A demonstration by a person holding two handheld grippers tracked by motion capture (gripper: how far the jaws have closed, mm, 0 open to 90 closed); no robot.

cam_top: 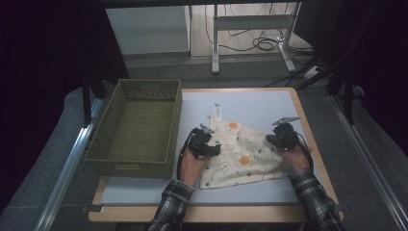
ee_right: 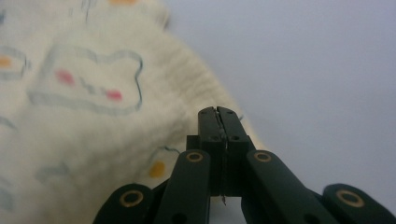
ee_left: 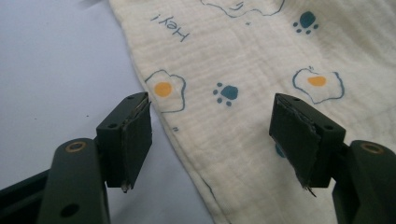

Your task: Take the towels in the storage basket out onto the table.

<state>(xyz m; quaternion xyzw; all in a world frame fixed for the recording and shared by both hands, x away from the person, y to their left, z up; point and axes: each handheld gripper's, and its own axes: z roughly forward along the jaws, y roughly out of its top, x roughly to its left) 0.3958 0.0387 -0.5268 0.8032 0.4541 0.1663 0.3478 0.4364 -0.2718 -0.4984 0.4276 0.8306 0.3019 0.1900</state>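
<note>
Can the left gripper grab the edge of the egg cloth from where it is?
Probably yes: the left gripper is open, its jaws standing either side of the cloth's edge, with nothing between.

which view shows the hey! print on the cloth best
The left gripper view: the Hey! print reads sharply on the cloth. In the high view the cloth is too small for lettering; in the right gripper view it is blurred.

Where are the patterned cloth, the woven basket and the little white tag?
cloth [cam_top: 240, 159], high view, on its printed middle between the two grippers.
basket [cam_top: 175, 125], high view, on its right wall.
white tag [cam_top: 217, 111], high view, on the tag's middle, beyond the cloth's far corner.
</note>
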